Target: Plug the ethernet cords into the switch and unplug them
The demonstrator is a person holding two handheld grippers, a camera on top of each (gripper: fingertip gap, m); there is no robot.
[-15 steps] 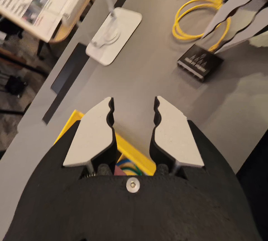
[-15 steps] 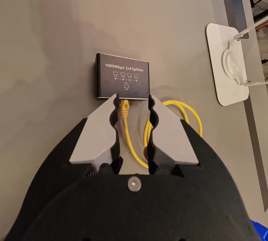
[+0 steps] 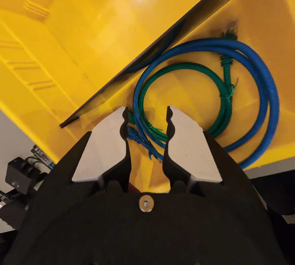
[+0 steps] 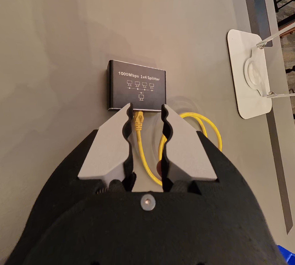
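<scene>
Yellow bin [image 3: 79,37] fills everything ahead of the left gripper [image 3: 147,108], which gapes wide and holds nothing. The blue cord [image 3: 269,91] coils ahead and rightward, ringing the green cord [image 3: 183,68]; the blue plug [image 3: 135,137] lies between the fingers, its long axis slanting across the gap. Right gripper [image 4: 146,105] is spread, empty, astride the yellow cord [image 4: 140,142], which is plugged into the switch [image 4: 137,84] just ahead.
</scene>
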